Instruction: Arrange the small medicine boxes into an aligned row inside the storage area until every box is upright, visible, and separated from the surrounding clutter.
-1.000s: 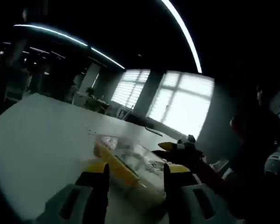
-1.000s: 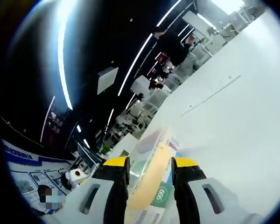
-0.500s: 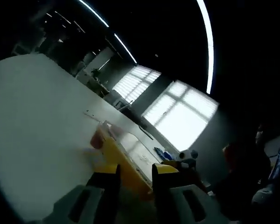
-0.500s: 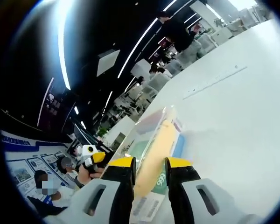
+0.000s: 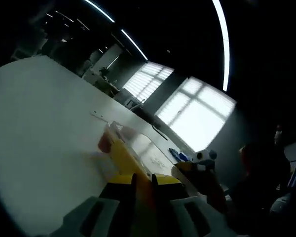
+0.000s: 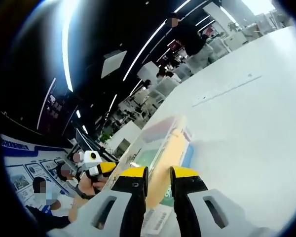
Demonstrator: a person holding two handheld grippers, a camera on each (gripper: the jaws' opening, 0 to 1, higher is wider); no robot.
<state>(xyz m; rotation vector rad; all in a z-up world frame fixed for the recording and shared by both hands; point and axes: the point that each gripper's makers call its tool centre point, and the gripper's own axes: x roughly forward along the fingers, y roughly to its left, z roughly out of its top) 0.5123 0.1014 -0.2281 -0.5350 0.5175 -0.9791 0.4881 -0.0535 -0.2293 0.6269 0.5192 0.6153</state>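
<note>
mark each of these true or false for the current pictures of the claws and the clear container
1. Both claws grip the yellow rim of the clear container. True.
2. The container sits on a white table. True.
3. The left claw is wide open over bare table. False: its jaws are nearly together on the yellow rim.
4. The right claw holds a single medicine box in the air. False: it clamps the container's edge.
5. Bright windows show beyond the table in the left gripper view. True.
</note>
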